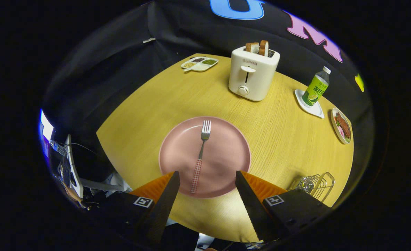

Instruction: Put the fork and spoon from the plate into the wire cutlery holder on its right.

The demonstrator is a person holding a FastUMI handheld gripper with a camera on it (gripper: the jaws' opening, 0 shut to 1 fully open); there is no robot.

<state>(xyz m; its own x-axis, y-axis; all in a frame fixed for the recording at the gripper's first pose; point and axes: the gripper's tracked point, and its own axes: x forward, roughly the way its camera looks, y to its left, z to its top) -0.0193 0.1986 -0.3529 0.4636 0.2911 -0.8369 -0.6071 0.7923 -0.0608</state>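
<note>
A pink round plate (223, 146) lies on the yellow wooden table, just ahead of my fingers. On it rests a fork (200, 157) with a checked handle, tines pointing away, handle end lying between the fingertips. My gripper (207, 173) hovers above the plate's near rim, open, holding nothing. The wire cutlery holder (318, 184) stands to the right of the plate, partly hidden behind my right finger; something shiny sits inside it.
Beyond the plate stands a white toaster (252, 75) with bread in it. A divided dish (199, 63) sits far left; a green bottle (316, 87) on a white coaster and a small food plate (342, 125) are at the far right. The table edge curves close below my fingers.
</note>
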